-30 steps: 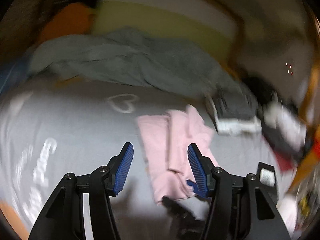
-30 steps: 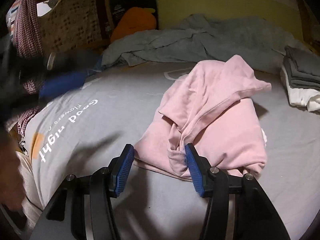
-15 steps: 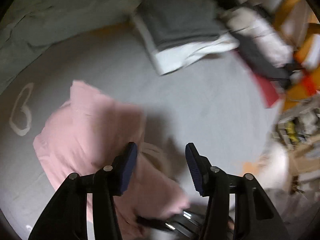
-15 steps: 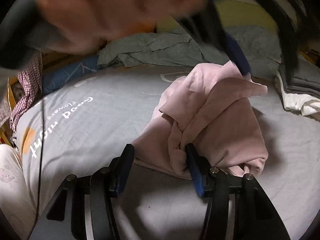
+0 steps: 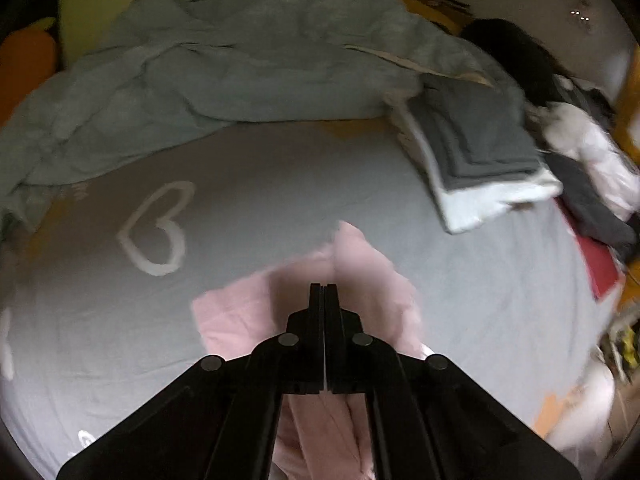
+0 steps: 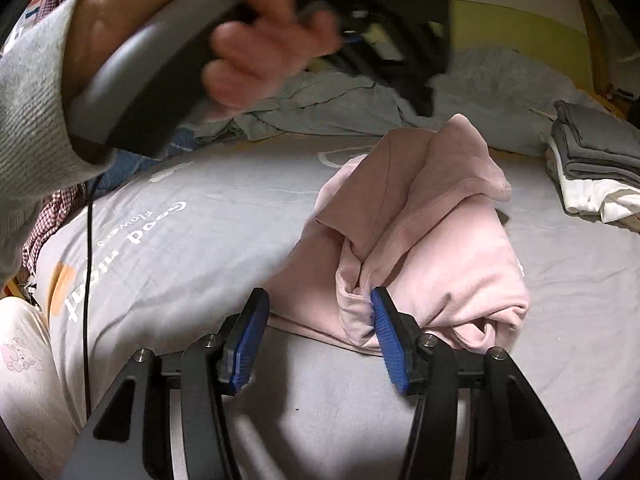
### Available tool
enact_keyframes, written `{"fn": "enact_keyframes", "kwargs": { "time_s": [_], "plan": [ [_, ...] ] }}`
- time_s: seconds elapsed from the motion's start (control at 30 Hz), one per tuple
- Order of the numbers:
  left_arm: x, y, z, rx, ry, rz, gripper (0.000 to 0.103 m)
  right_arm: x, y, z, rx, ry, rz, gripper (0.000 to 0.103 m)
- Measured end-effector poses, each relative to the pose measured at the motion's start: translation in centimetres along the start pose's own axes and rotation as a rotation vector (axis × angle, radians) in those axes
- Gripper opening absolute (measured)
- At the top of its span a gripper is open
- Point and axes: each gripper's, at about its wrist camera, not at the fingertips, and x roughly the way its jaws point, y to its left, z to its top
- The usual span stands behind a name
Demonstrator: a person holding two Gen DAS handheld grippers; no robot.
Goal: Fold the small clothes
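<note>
A small pink garment lies bunched on the grey bed sheet. In the left wrist view the pink garment sits under and around my left gripper, whose jaws are pressed together; whether cloth is pinched between them is hidden. In the right wrist view the left gripper body is held high above the garment's far side. My right gripper is open at the garment's near edge, with its right pad touching a fold.
A rumpled grey-green duvet lies across the back of the bed. A stack of folded grey and white clothes sits at the right, also in the right wrist view. Loose clothes are piled beyond it. A cable hangs at left.
My left gripper swung over the garment and its jaws went from open to shut. The garment's far part has risen into a peak. My right gripper stayed open at the near edge.
</note>
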Motion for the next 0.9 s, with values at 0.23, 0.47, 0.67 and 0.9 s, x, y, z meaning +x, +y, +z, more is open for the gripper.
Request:
{"fn": "enact_keyframes", "kwargs": {
  "time_s": [0.23, 0.47, 0.67, 0.9],
  "plan": [
    [1.1, -6.7, -0.6, 0.231, 0.101, -0.134, 0.000, 0.0, 0.1, -0.2, -0.002, -0.005, -0.005, 0.054],
    [6.8, -11.6, -0.3, 0.452, 0.260, 0.148, 0.058, -0.2, 0.1, -0.2, 0.006, -0.006, 0.006, 0.054],
    [7.6, -12.3, -0.9, 0.521, 0.255, 0.243, 0.041, -0.3, -0.2, -0.3, 0.017, -0.006, 0.011, 0.054],
    [2.2, -9.1, 0.9, 0.407, -0.031, 0.428, 0.000, -0.3, -0.1, -0.3, 0.016, -0.007, 0.009, 0.054]
  ]
}}
